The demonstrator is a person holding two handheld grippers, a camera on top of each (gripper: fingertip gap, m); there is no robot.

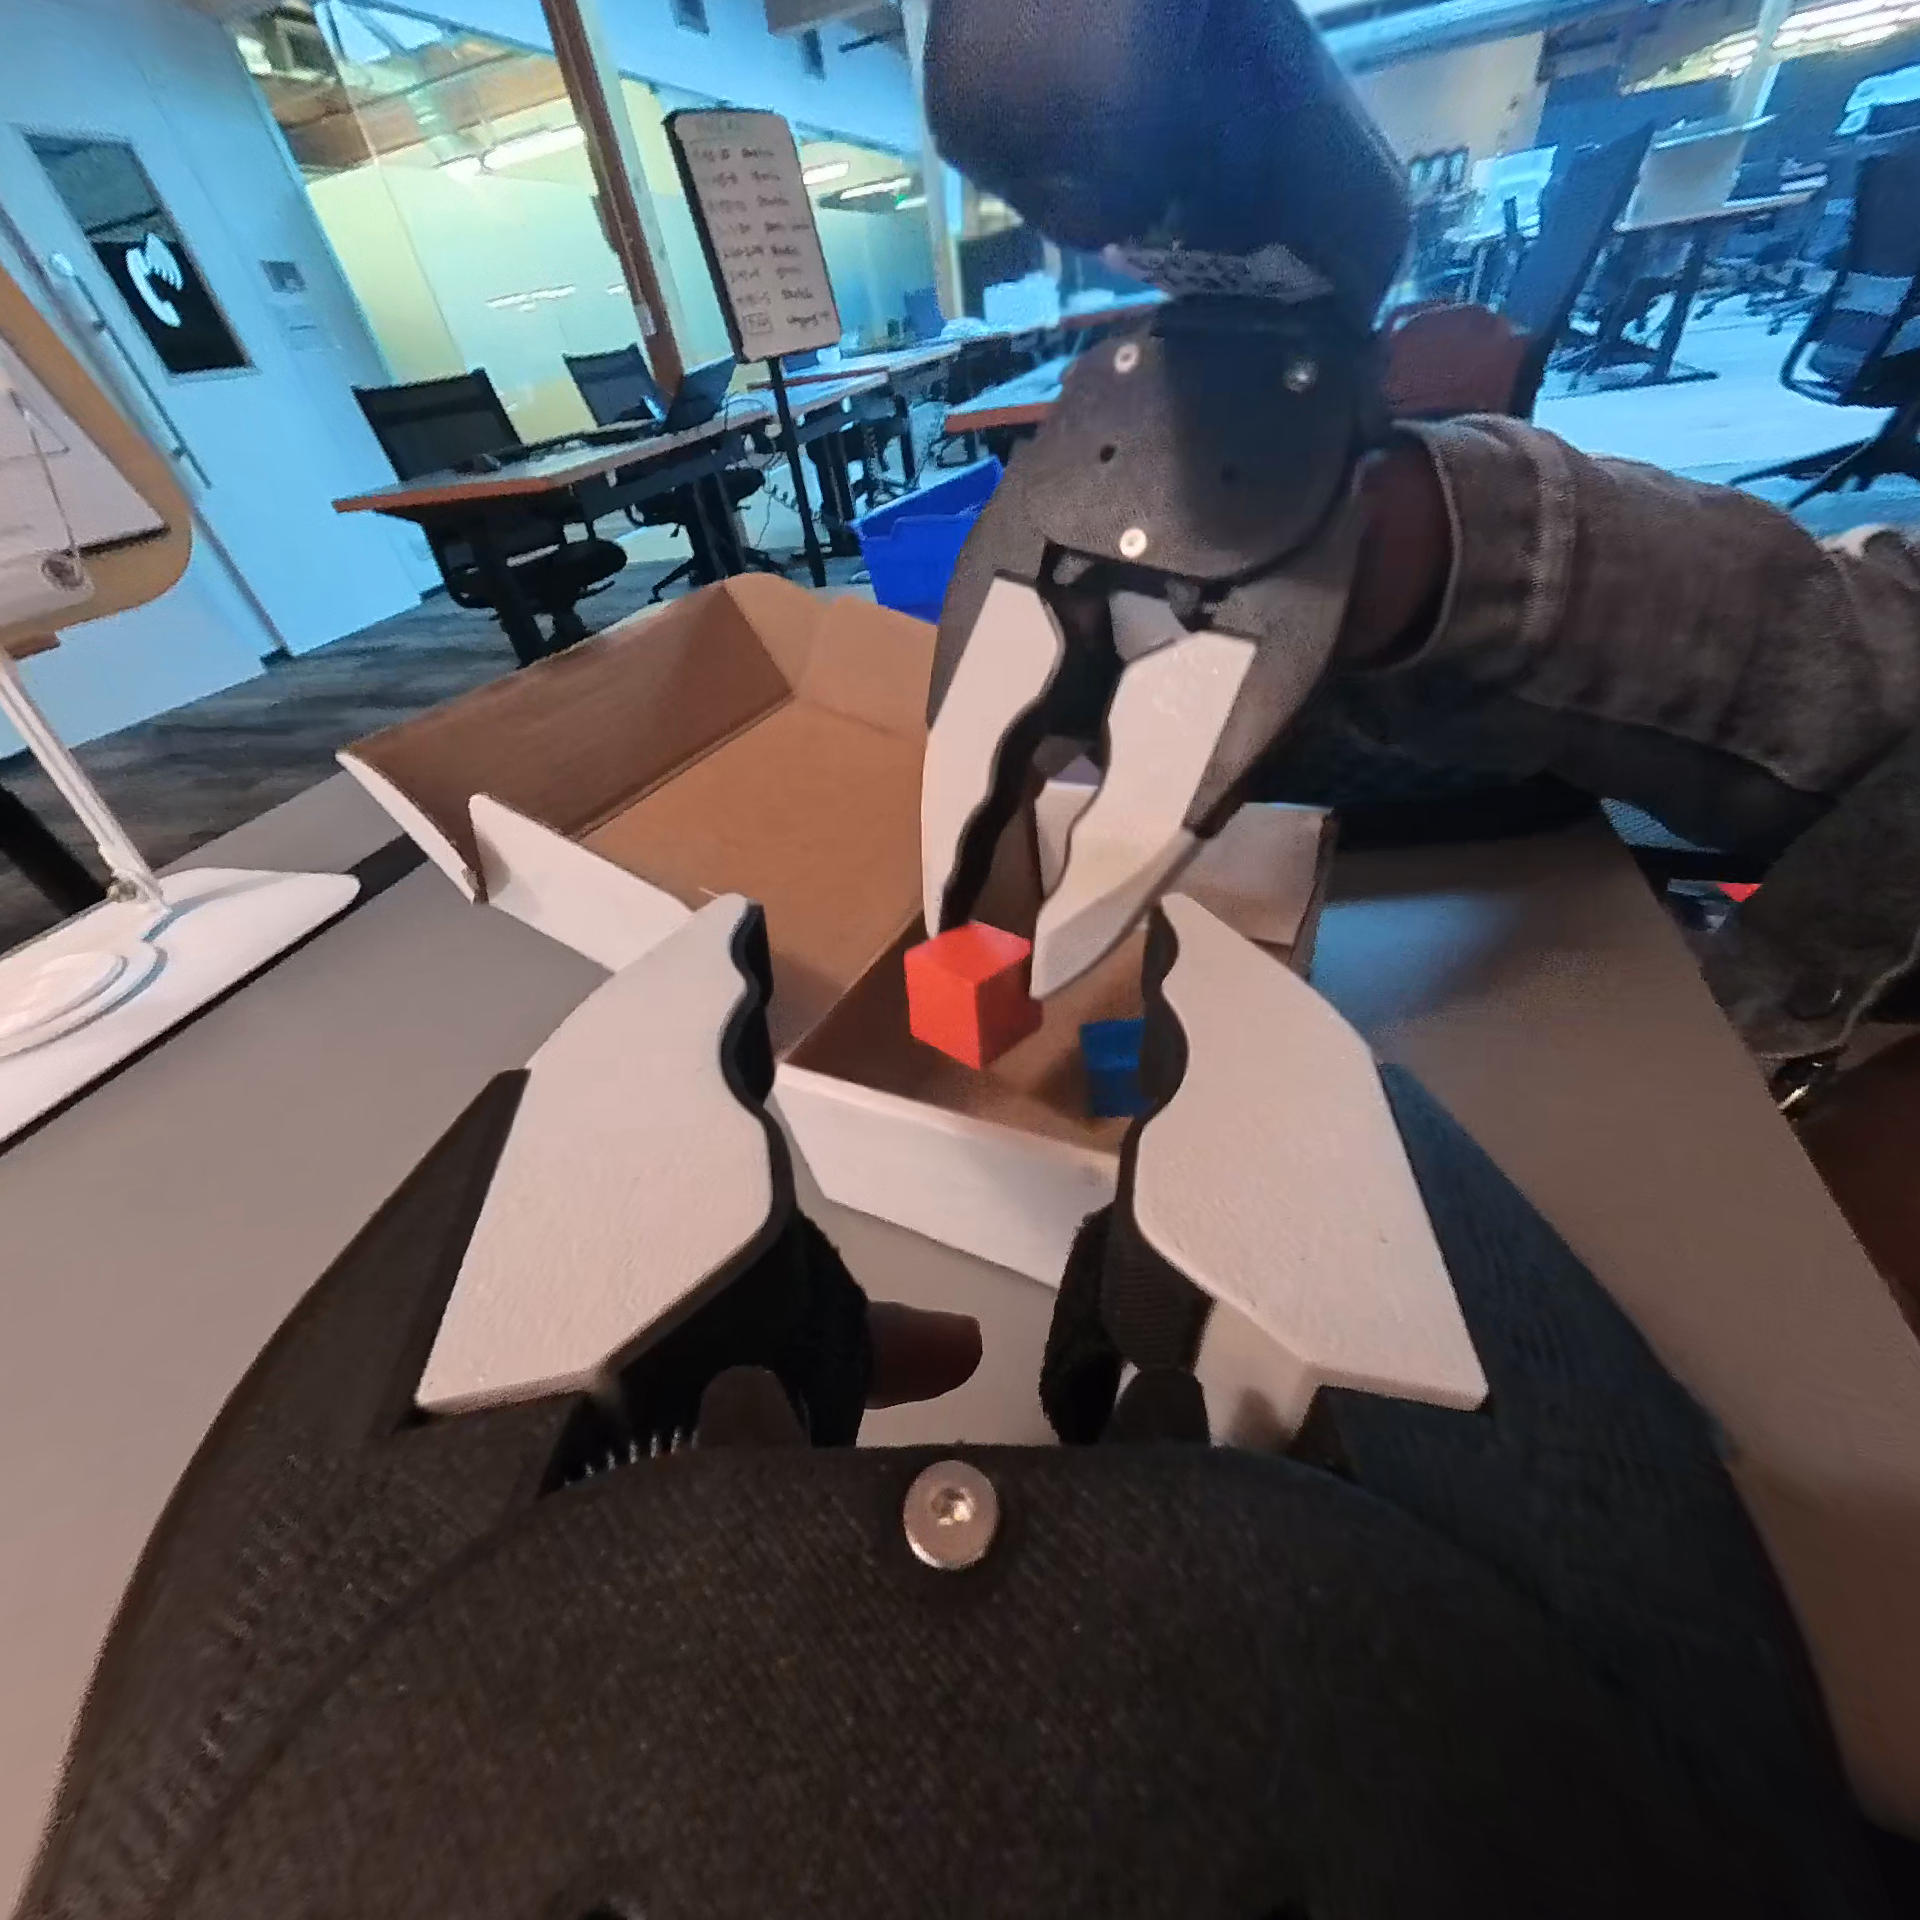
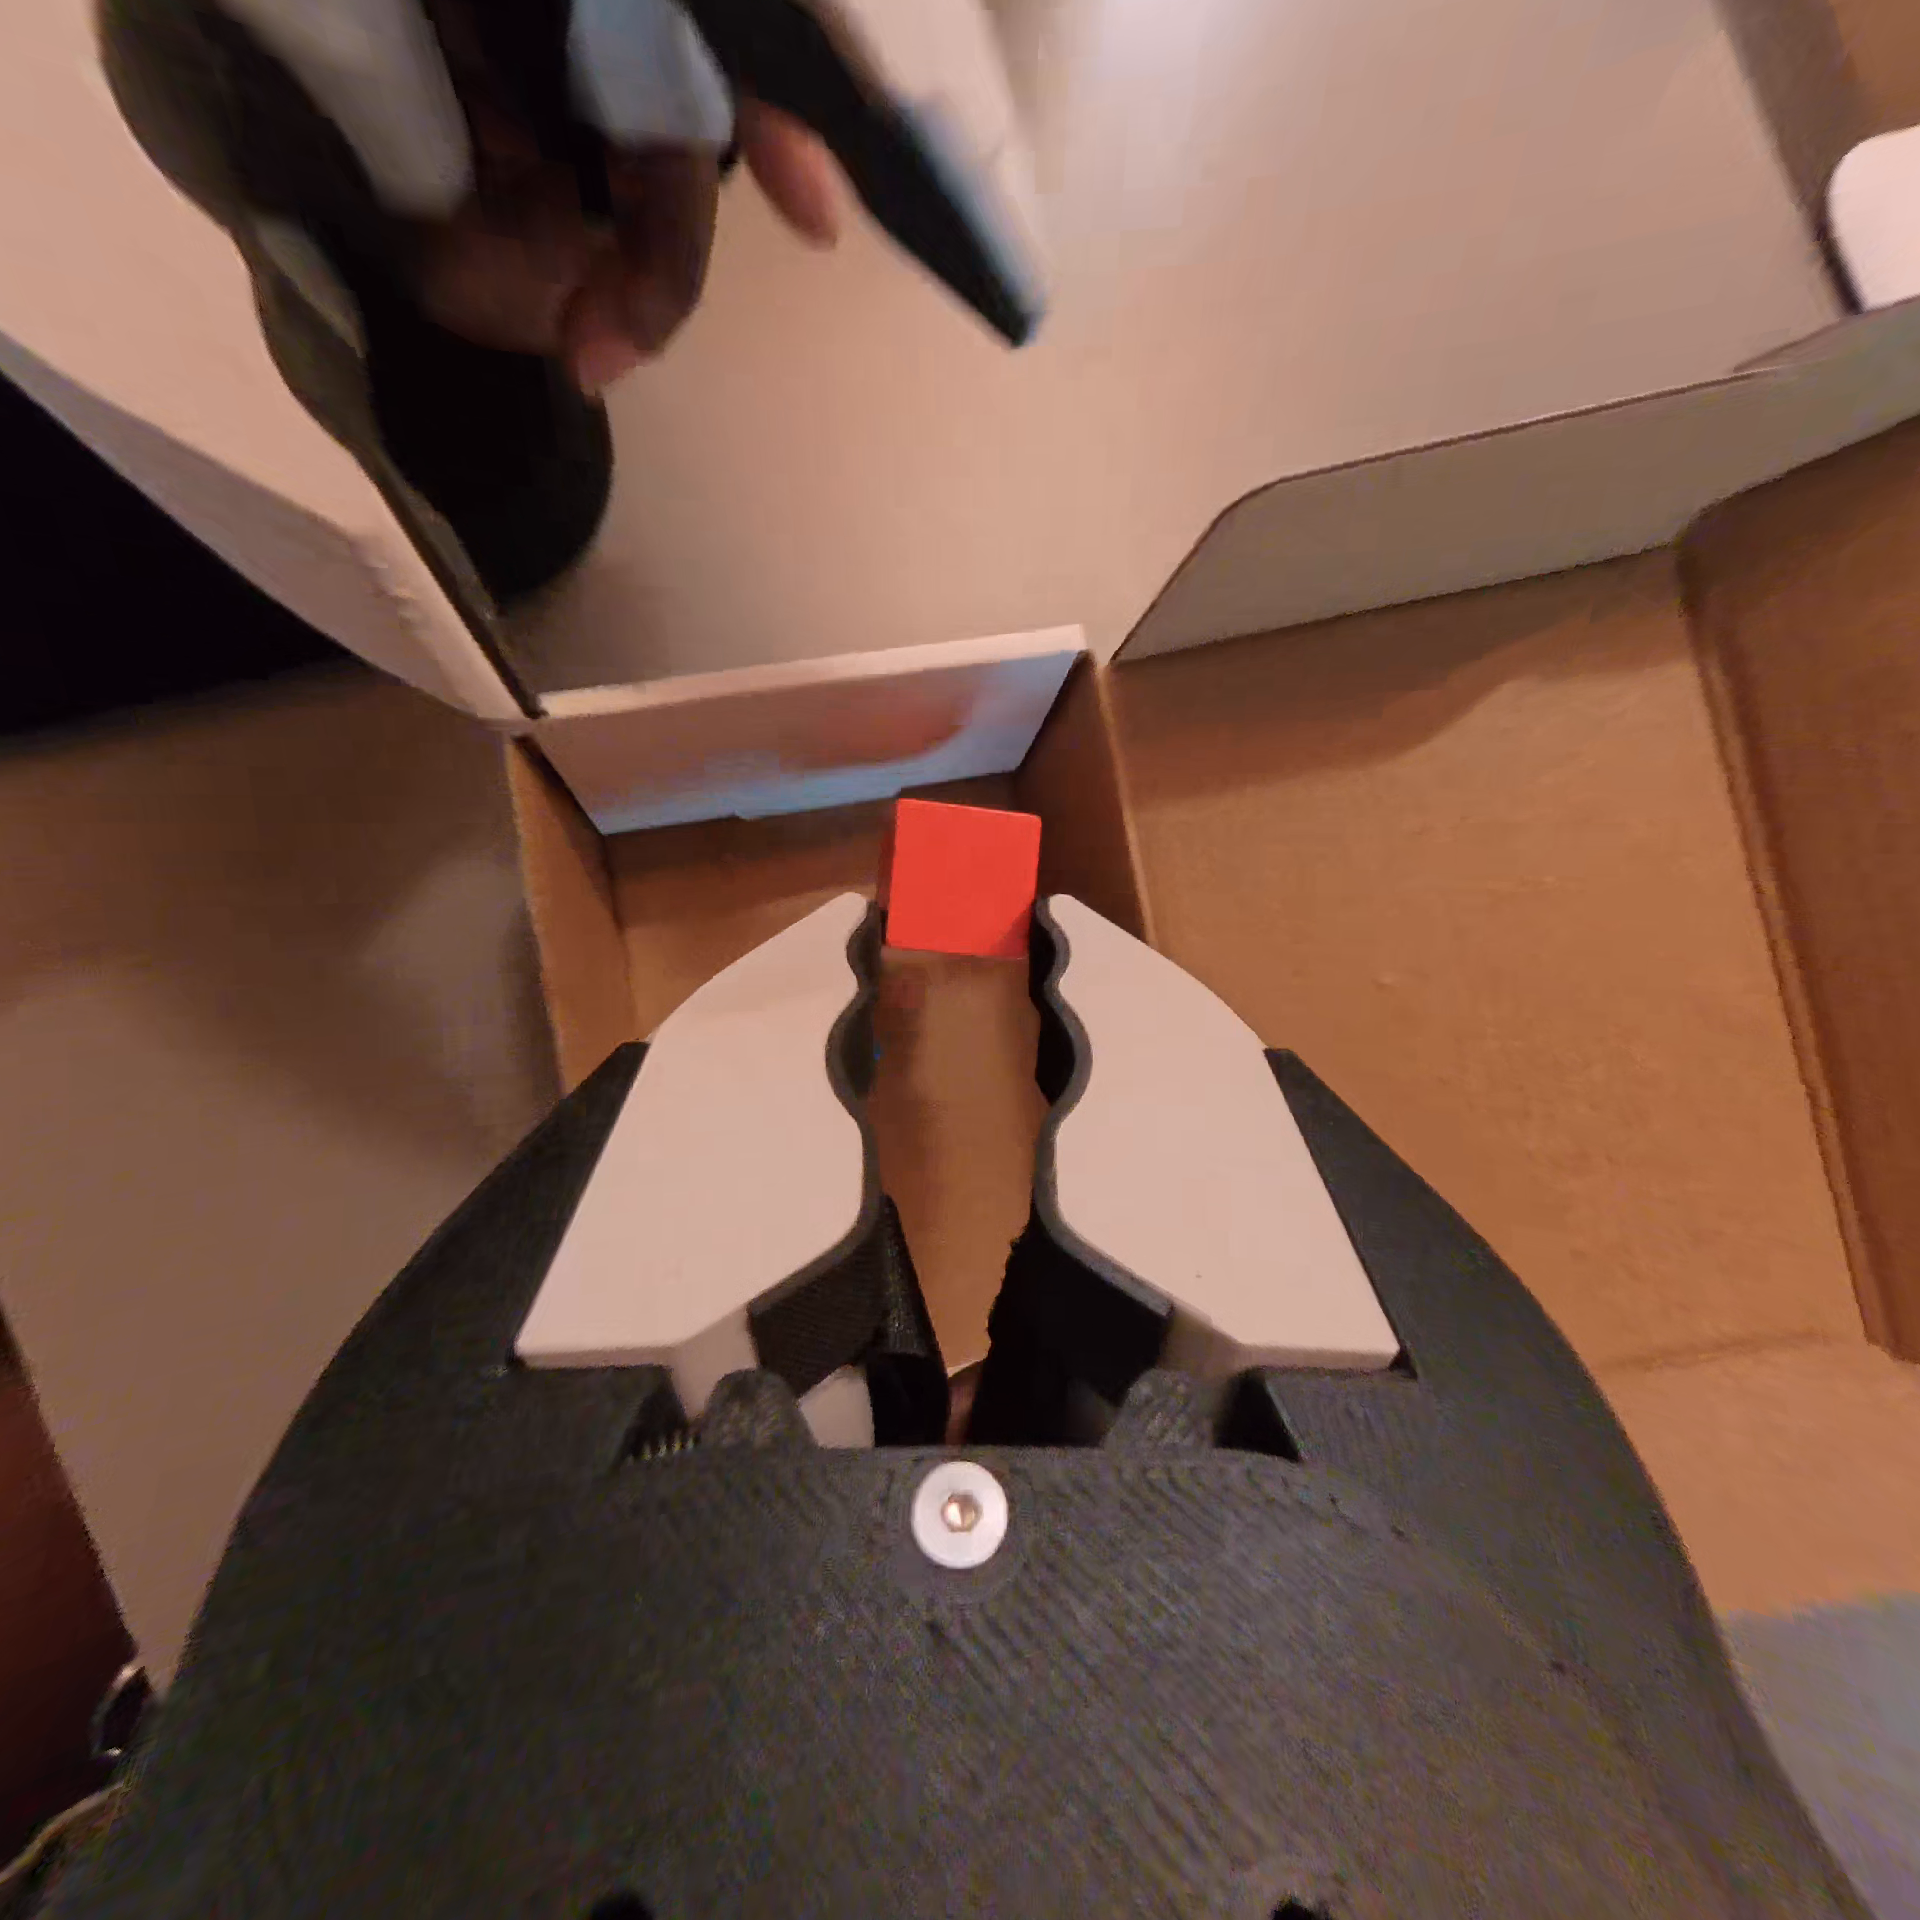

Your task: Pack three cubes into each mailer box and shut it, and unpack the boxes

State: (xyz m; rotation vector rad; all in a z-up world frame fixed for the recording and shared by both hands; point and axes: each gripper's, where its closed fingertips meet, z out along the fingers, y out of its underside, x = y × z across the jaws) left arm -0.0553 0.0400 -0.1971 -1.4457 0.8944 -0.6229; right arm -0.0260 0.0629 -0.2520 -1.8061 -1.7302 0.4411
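At the far left of the left wrist view, a white lamp base [image 1: 156,956] is resting on the grey desk [image 1: 260,1195], well apart from the work. Moving right, the open mailer box [image 1: 935,1127] is sitting in the middle of the desk, its lid [image 1: 623,717] folded back toward the office behind.

My left tongs [image 1: 961,997] are hovering just before the box's near white wall, spread wide and carrying nothing.

Inside the box, the red cube [image 1: 971,992] is tilting on the cardboard floor, and a blue cube [image 1: 1112,1060] is lying just beside it to the right, partly hidden by my left tongs' finger.

My right tongs [image 1: 987,951] are reaching down into the box from above. Seen from the right wrist view, these right tongs [image 2: 954,920] are partly open, with the red cube [image 2: 961,878] sitting at their tips; I cannot tell whether the tips are gripping it or only touching its sides.

The cube looks small, rigid and light, likely smooth-faced plastic, so I judge a squeeze across two opposite flat faces would hold it; a grip on the corners would probably let it twist. The box's cardboard [image 2: 1403,935] looks stiff but thin, so its flaps would bend if pushed.
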